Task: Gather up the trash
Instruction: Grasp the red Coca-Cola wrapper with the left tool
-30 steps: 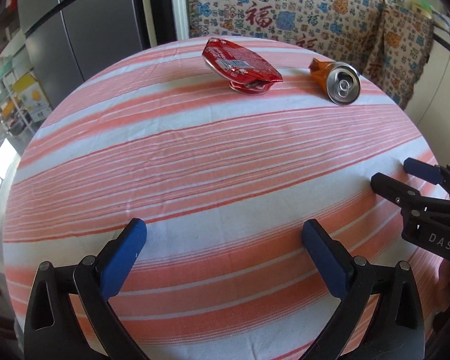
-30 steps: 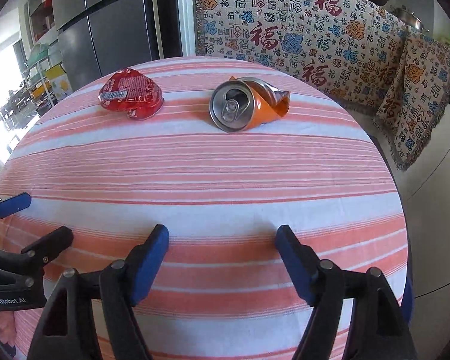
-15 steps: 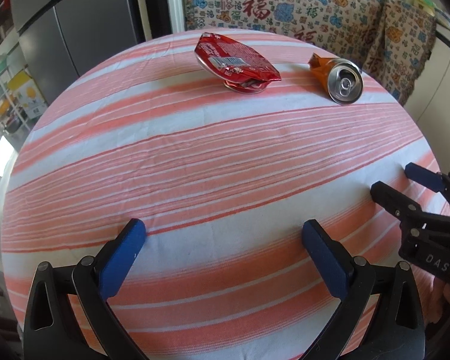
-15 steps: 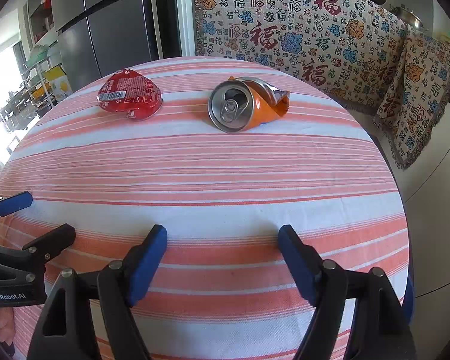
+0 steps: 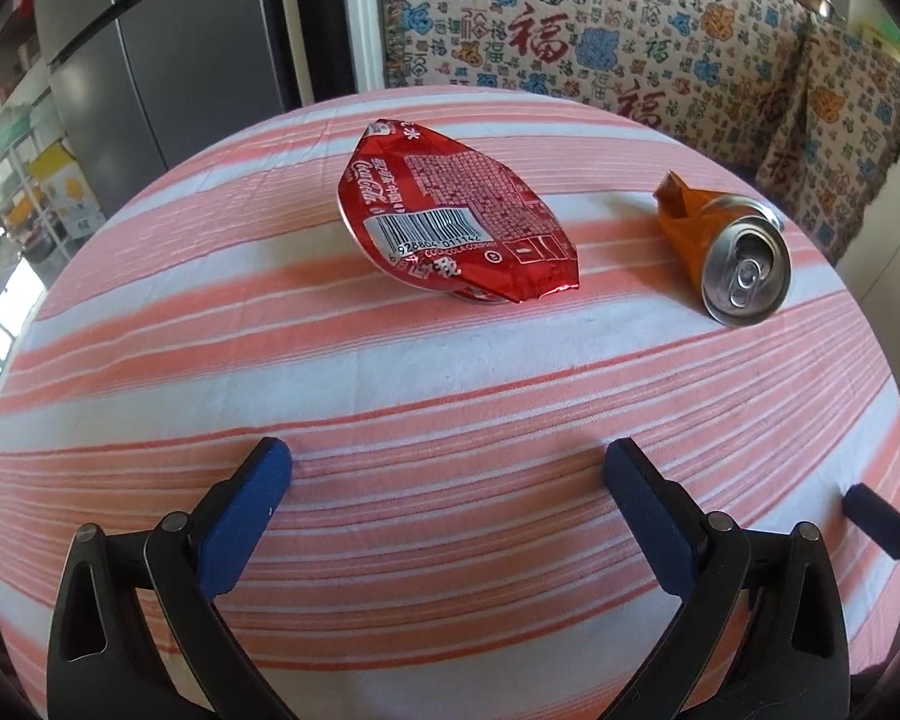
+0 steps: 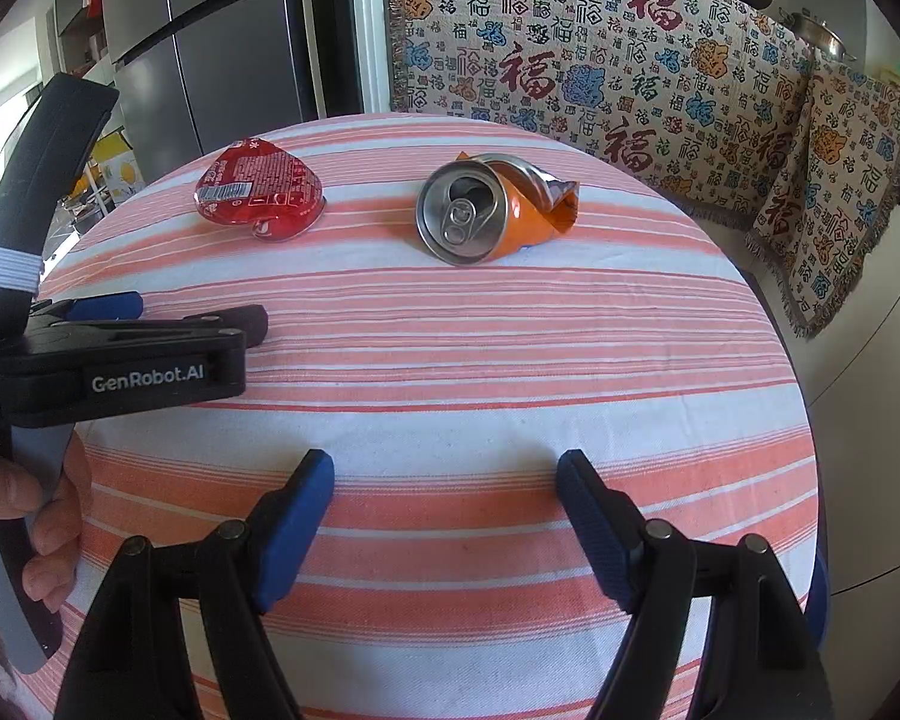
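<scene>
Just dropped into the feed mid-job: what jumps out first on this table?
Two crushed cans lie apart on the far half of the striped tablecloth: a flattened red can on the left and a dented orange can on the right, its silver top facing the cameras. Both grippers, left and right, hover near the table's close edge, jaws open and empty.

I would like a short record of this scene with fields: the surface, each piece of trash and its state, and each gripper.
surface: round table under a striped orange and white cloth
trash 1: flattened red can, barcode side up
trash 2: crushed orange can, lying on its side, apart from the red one
left gripper: open, empty, red can ahead of it
right gripper: open, empty, orange can ahead of it
</scene>
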### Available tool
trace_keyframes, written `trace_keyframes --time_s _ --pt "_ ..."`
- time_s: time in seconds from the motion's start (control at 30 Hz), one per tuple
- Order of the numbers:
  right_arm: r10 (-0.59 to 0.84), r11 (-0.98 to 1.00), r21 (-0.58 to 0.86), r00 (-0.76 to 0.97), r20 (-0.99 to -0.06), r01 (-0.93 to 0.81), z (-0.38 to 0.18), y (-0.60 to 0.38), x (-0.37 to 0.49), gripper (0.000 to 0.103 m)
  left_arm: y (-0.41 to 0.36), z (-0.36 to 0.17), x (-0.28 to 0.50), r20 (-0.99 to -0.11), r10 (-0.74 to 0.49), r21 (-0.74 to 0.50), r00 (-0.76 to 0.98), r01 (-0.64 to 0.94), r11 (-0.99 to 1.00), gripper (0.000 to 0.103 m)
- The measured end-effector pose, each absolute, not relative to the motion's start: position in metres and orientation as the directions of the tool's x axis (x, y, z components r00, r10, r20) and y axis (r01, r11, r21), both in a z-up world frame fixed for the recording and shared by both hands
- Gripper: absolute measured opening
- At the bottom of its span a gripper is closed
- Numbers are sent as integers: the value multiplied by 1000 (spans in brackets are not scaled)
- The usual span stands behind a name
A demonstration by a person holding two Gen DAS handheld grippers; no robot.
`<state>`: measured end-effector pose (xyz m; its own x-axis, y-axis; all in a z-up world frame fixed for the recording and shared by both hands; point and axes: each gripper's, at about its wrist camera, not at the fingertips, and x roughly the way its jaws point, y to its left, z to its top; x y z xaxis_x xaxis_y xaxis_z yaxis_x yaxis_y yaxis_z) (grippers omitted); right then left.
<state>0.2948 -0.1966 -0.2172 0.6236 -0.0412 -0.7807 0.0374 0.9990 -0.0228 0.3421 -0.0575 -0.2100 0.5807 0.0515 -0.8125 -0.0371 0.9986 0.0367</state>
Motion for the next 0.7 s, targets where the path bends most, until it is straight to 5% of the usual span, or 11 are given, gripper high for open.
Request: trace_keyframes --time_s 0.27,0.7 --pt "-41 999 -23 623 -781 37 -217 -197 295 79 -58 -210 351 -812 52 33 581 -42 999 103" --pt "-40 999 -21 623 -781 36 -217 -198 294 79 -64 -212 434 -810 178 27 559 -268 963 103"
